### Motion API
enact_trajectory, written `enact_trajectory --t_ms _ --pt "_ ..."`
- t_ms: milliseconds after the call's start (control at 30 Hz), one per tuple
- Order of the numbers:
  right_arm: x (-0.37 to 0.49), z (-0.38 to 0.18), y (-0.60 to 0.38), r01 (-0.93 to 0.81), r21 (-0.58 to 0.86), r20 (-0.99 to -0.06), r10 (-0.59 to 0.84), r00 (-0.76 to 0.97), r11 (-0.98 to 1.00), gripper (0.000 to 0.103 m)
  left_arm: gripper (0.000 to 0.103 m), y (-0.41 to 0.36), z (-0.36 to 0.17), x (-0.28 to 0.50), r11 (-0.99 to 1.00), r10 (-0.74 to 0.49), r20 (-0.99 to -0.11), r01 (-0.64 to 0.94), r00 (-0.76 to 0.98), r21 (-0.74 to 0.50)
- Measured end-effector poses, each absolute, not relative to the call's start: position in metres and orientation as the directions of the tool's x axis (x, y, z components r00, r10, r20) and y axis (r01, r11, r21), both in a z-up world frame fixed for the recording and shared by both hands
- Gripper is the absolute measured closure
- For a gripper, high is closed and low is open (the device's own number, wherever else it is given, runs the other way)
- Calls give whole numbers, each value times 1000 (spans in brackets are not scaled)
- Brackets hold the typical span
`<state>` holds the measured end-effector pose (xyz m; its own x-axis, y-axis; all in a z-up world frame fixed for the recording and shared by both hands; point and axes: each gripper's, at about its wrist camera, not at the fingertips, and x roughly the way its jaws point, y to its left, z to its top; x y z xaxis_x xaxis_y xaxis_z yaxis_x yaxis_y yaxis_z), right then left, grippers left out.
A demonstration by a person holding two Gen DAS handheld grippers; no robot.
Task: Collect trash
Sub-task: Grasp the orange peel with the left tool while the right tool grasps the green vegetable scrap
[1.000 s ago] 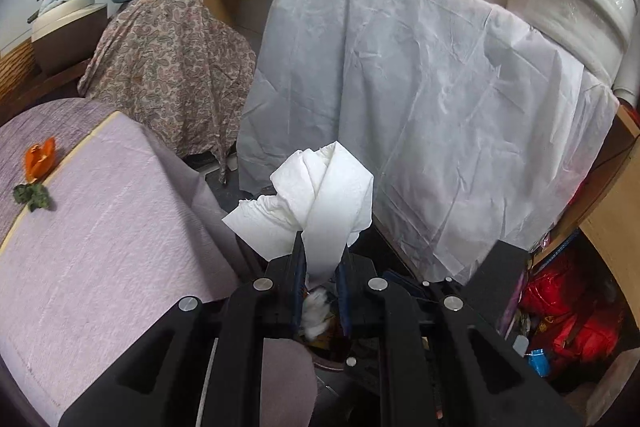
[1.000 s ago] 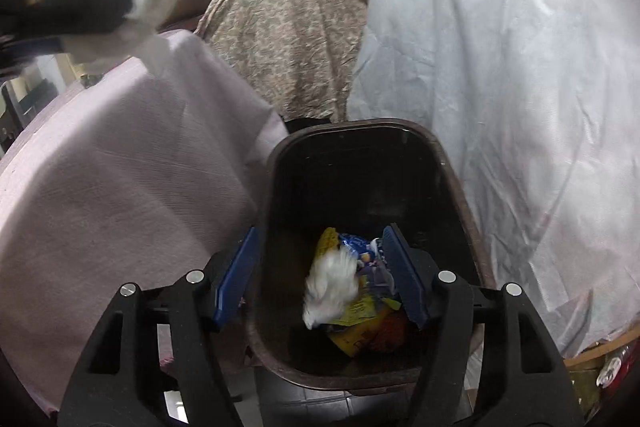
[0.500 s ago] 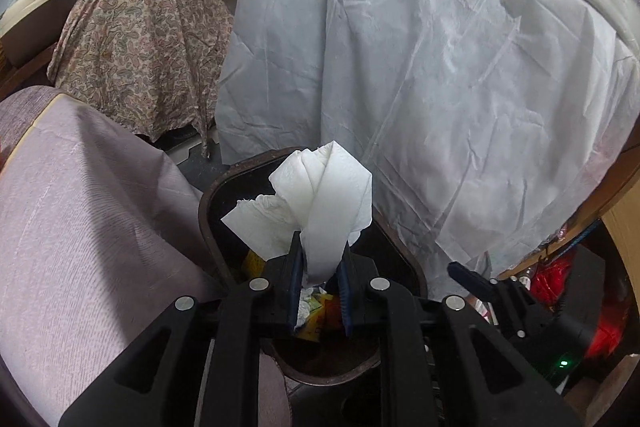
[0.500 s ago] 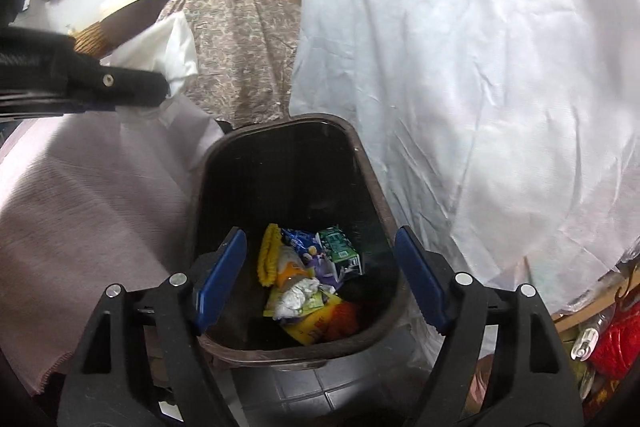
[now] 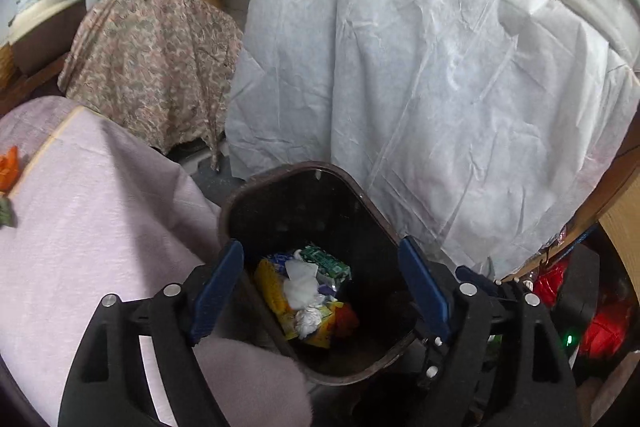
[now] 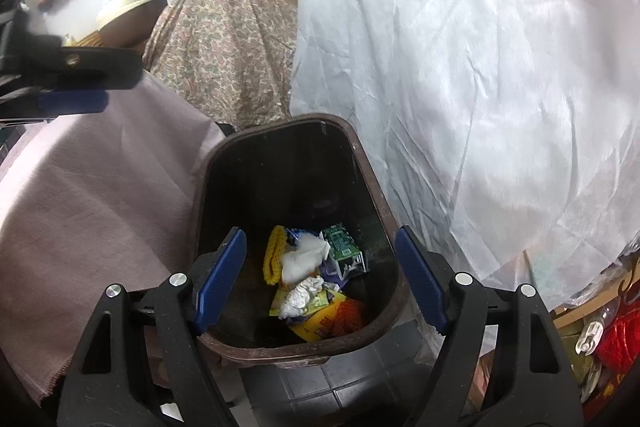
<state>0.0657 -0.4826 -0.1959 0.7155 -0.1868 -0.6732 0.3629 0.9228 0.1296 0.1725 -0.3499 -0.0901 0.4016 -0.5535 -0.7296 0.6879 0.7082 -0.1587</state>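
A: Two views, left wrist first. How far along is it?

B: The bin [image 5: 316, 267] sits on the floor between the desk [image 5: 100, 219] with its mauve cloth and a white sheet [image 5: 420, 87]. Wrappers and a white tissue [image 5: 301, 283] lie at its bottom, so I judge that piece as collected. An orange scrap [image 5: 9, 171] lies on the desk at the far left; if it counts as trash, it is left to do.

A: And the left gripper [image 5: 320, 287]?

B: It hangs over the bin's mouth, tilted steeply down. Its jaws are opening, already wide, and nothing is between them; the tissue lies far below in the bin.

A: Now the right wrist view.

B: Same bin [image 6: 292, 227], seen more squarely from above. The tissue [image 6: 302, 261] rests on a yellow wrapper [image 6: 274, 255] beside a green carton [image 6: 340, 247], with a crumpled wad [image 6: 302, 297] just nearer the camera.

A: The right gripper [image 6: 320, 275]?

B: It also points down into the bin, jaws spread wide and empty. The left gripper [image 6: 76, 83] shows at the upper left, reaching in level from the side above the desk cloth [image 6: 100, 187].

A: Anything more to pick up here?

B: No loose trash shows on the cloth in this view; the rest of the desk is out of frame.
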Motion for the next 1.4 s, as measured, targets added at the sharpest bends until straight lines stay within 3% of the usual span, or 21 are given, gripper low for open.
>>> enact_trajectory --t_ms 200,667,1033,1233,1300,1400 --pt "69 -185 -471 326 157 -659 -147 738 932 26 15 -298 -73 183 761 -524 -691 638 498 -117" --pt "101 -128 -406 105 246 -580 59 812 964 26 15 -138 -66 220 918 -351 -694 377 628 -122" --pt "182 -76 -304 -252 238 -593 346 727 938 27 15 -47 -54 230 959 -283 -634 217 720 -181" --pt "254 -76 -247 -345 144 -694 343 633 928 36 15 -30 -63 232 949 -314 -637 205 704 -241" --pt "276 -81 -235 -355 121 -725 327 607 927 48 15 -26 -66 233 949 -312 -642 201 700 -242" --pt "298 -90 -221 -357 80 -751 292 592 930 54 16 -21 -64 232 950 -310 -638 195 705 -245"
